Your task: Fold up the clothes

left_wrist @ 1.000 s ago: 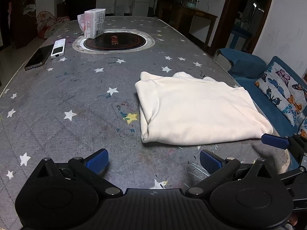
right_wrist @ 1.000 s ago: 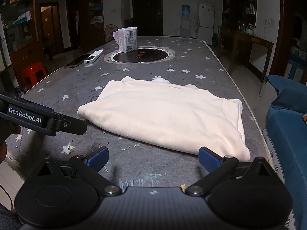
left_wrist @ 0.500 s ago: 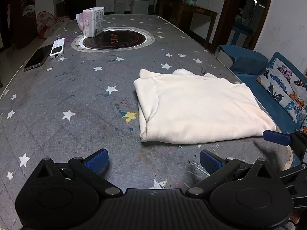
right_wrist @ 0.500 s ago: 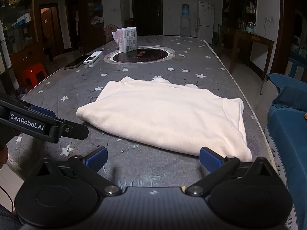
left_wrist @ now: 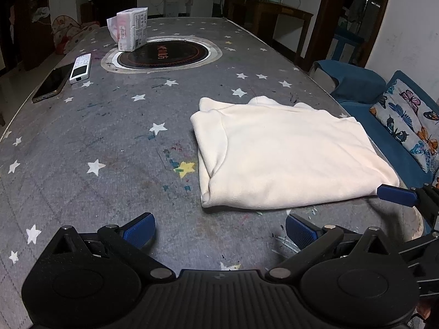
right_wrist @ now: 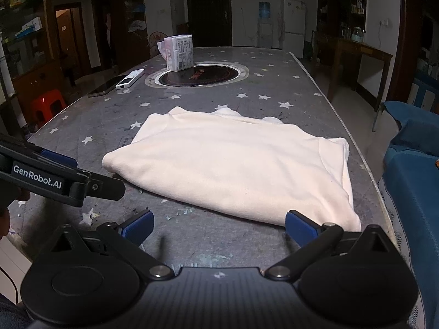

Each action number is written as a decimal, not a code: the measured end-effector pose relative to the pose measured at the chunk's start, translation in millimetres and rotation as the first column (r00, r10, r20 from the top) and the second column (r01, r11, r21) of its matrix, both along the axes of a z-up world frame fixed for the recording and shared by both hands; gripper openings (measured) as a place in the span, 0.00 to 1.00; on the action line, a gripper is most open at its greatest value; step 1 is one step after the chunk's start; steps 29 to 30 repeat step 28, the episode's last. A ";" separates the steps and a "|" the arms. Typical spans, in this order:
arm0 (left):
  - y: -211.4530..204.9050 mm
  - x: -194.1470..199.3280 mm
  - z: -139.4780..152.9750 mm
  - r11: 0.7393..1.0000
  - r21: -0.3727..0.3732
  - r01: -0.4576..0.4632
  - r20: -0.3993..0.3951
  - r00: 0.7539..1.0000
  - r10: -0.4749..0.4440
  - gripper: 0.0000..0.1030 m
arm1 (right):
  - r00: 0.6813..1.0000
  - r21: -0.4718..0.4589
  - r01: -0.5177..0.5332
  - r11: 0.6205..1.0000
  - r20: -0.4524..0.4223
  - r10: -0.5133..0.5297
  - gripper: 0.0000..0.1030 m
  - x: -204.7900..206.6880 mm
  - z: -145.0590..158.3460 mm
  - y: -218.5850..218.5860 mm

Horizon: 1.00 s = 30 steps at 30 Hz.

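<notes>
A cream garment lies folded into a flat rectangle on the grey star-patterned table; it also shows in the right wrist view. My left gripper is open and empty, just short of the garment's near left corner. My right gripper is open and empty, just short of the garment's near edge, with its right fingertip close to the near right corner. The right gripper shows at the right edge of the left wrist view. The left gripper shows at the left of the right wrist view.
A round inset hotplate sits at the table's far middle, with a tissue pack on its rim. A white remote and a phone lie at the far left. A blue sofa with a butterfly cushion stands right of the table.
Both grippers have drawn slightly nearer the garment's near edge. The garment has not moved, and both stay open.
</notes>
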State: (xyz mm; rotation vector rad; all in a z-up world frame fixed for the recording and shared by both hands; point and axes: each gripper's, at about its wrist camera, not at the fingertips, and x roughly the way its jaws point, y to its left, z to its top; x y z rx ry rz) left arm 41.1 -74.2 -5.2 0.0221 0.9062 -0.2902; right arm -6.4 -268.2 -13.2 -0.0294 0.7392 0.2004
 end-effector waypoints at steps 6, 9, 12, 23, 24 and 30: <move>-1.1 4.4 -1.0 1.000 0.008 0.006 0.000 1.000 -0.006 1.00 | 1.000 0.000 -0.002 1.000 -0.007 0.002 1.00 4.6 -0.9 0.6; -1.6 4.9 -0.8 1.000 0.013 0.011 0.011 1.000 -0.011 1.00 | 1.000 0.001 -0.004 1.000 -0.011 0.004 1.00 5.6 -1.9 0.9; -2.2 5.3 0.0 1.000 0.020 0.009 0.024 1.000 -0.010 1.00 | 1.000 0.000 -0.004 1.000 -0.015 0.004 1.00 7.0 -2.9 1.2; -3.2 9.4 -2.4 1.000 0.029 0.011 0.024 1.000 -0.011 1.00 | 1.000 0.002 -0.003 1.000 -0.018 0.003 1.00 9.0 -3.3 1.6; -2.9 9.6 -2.5 1.000 0.027 0.011 0.023 1.000 -0.011 1.00 | 1.000 0.001 -0.004 1.000 -0.018 0.004 1.00 9.0 -3.3 2.1; -2.6 10.5 -2.8 1.000 0.031 0.006 0.022 1.000 -0.007 1.00 | 1.000 0.001 -0.005 1.000 -0.018 0.005 1.00 9.8 -3.0 2.7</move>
